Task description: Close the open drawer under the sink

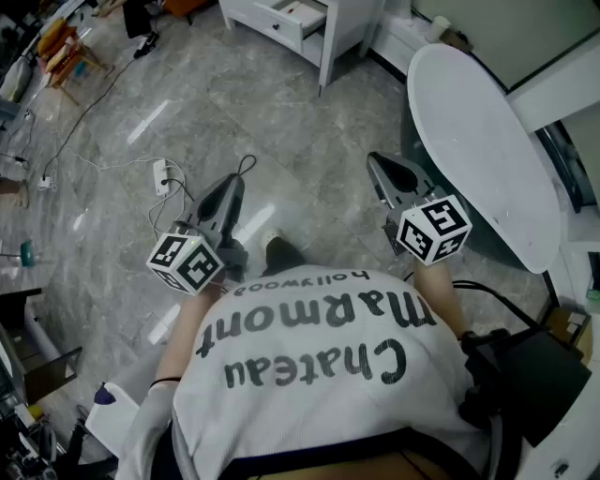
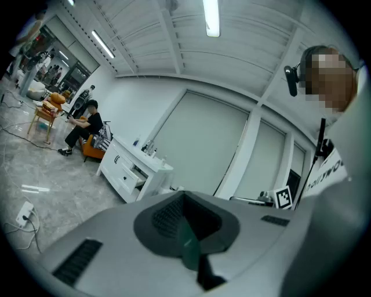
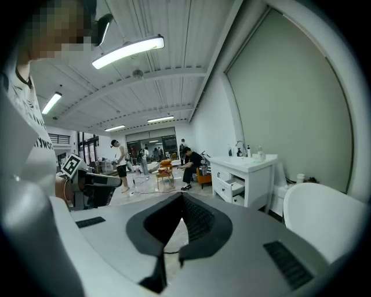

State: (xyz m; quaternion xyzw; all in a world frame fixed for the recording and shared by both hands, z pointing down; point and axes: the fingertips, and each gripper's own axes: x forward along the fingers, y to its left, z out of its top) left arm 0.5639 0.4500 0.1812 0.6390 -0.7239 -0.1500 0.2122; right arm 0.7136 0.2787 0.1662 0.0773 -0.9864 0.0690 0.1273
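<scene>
The white sink cabinet (image 1: 343,30) stands far ahead across the grey floor, and one drawer (image 1: 292,18) sticks out of its front. The left gripper view has the same cabinet (image 2: 126,169) small, with the drawer (image 2: 138,174) pulled out. In the right gripper view the open drawer (image 3: 234,188) sits under the sink top. My left gripper (image 1: 232,187) and right gripper (image 1: 382,169) are held out in front of my chest, well short of the cabinet. Each has its jaws together with nothing between them, as the left gripper (image 2: 184,197) and right gripper (image 3: 181,198) show up close.
A white oval bathtub (image 1: 483,141) stands close on my right. A power strip (image 1: 162,176) with loose cables lies on the floor by my left gripper. Orange chairs (image 1: 58,47) and seated people (image 2: 84,129) are far off to the left.
</scene>
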